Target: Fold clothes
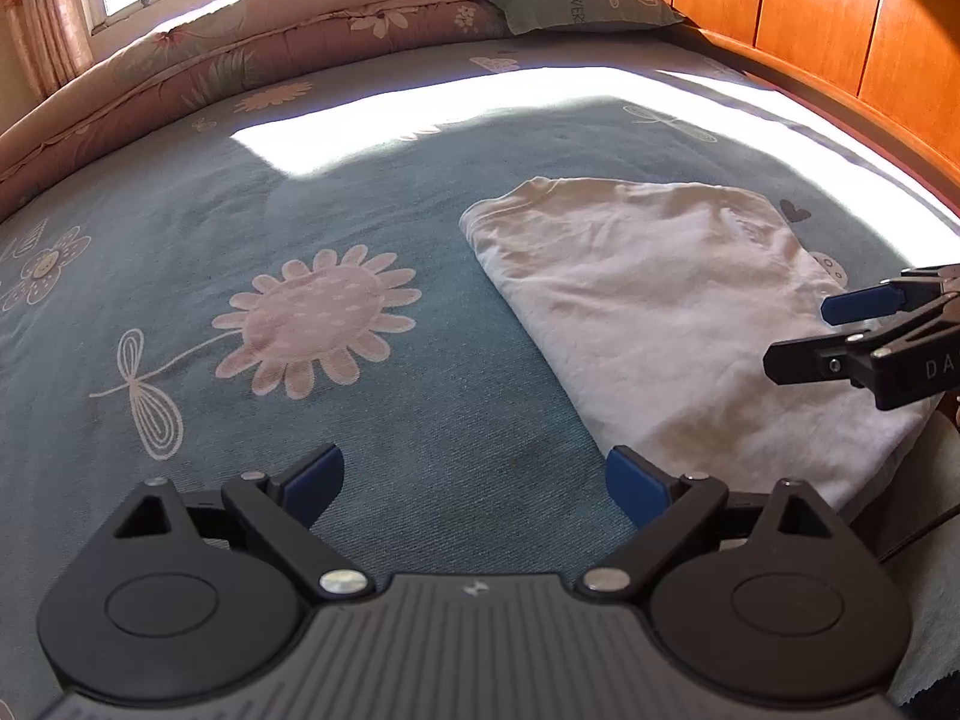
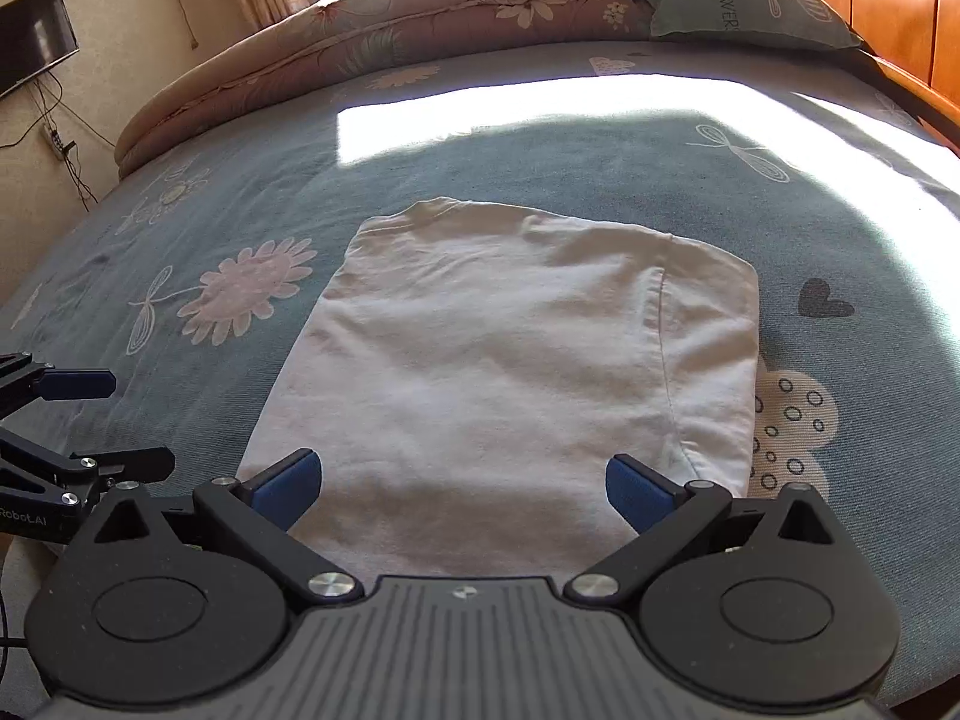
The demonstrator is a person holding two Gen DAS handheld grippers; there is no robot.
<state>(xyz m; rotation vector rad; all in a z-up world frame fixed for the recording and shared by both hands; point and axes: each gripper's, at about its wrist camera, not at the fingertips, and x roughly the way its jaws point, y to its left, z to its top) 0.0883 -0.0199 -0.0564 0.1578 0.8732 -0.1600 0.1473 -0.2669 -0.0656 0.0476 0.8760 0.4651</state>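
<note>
Blue-grey cotton covers the bed (image 2: 540,168), printed with pale flowers, a rolled quilt (image 2: 372,42) and a pillow (image 2: 744,0) along its far side under a bright window. On the near part of the bed lies a white shirt (image 2: 510,372), already gathered into a compact oblong with a side turned in along a seam; soft creases run across it and its far end, near the collar, is rounded. The right claw (image 2: 462,480) hangs just over the shirt's near edge, jaws spread wide and holding nothing. The left claw (image 1: 474,480) hovers over bare sheet just left of the shirt, equally wide and empty. By my judgement this fits either a pause between folds or a finished fold just let go. Should another fold be wanted, both claws would need to pinch the near edge and carry it toward the collar.
</note>
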